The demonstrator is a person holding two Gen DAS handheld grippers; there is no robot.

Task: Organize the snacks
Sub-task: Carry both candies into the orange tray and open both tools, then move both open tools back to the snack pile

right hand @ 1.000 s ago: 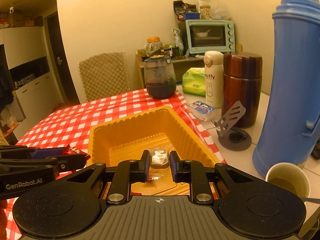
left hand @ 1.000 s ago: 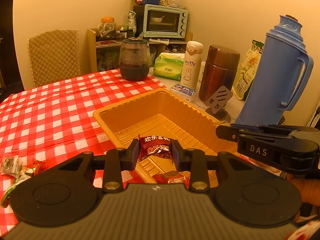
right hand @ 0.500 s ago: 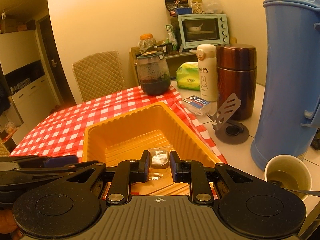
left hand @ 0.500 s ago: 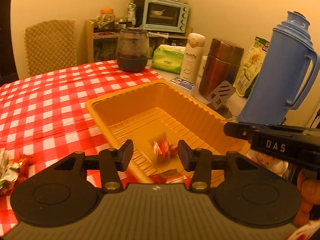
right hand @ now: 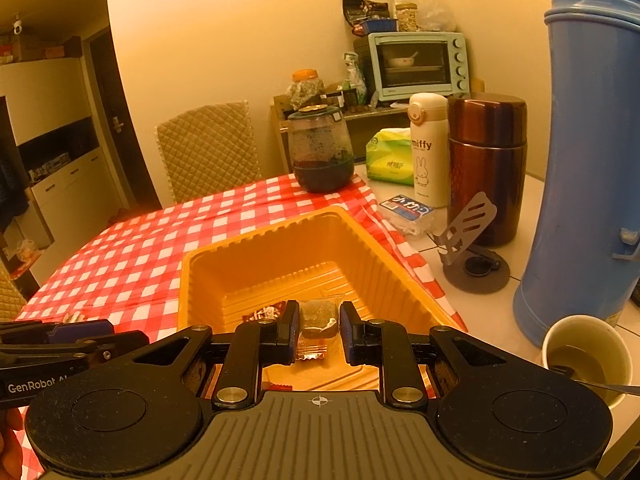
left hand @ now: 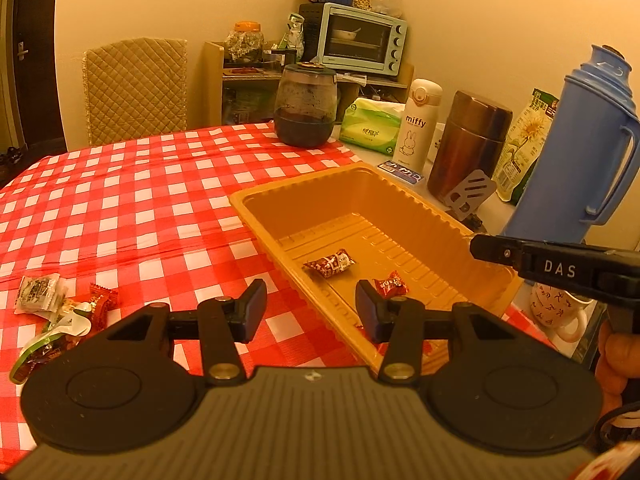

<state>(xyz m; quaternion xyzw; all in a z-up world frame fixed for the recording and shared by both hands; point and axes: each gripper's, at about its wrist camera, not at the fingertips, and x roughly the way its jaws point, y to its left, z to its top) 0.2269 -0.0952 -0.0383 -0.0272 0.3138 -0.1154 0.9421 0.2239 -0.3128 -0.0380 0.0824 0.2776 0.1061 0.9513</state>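
While both grippers sit at the tray's near end, status:
tray (left hand: 404, 196): orange plastic, on the red-check cloth (left hand: 120, 200), right part of the table.
brown candy (left hand: 330, 263): loose on the tray floor, mid-tray; touches nothing else.
red candy (left hand: 391, 283): on the tray floor just beside the left gripper's right finger; contact unclear.
left gripper (left hand: 310, 308): jaws apart, nothing between them. They opened wider within the last second, now steady. It sits over the tray's near-left rim.
right gripper (right hand: 319, 326): clenched on a clear-wrapped dark snack (right hand: 318, 317), wrapper tail hanging below the pads. Held above the tray's near end.
loose pile (left hand: 60, 312): several wrapped snacks on the cloth, left of the tray, well apart from it.
right of tray: phone stand (left hand: 468, 196), brown flask (left hand: 468, 144), blue thermos (left hand: 580, 148), white miffy bottle (left hand: 416, 124).
cup (right hand: 586, 356): paper, liquid and a spoon in it, near the thermos base.
far edge: dark jar (left hand: 306, 110), tissue pack (left hand: 370, 128), quilted chair (left hand: 134, 88).
shelf behind: toaster oven (left hand: 362, 38).
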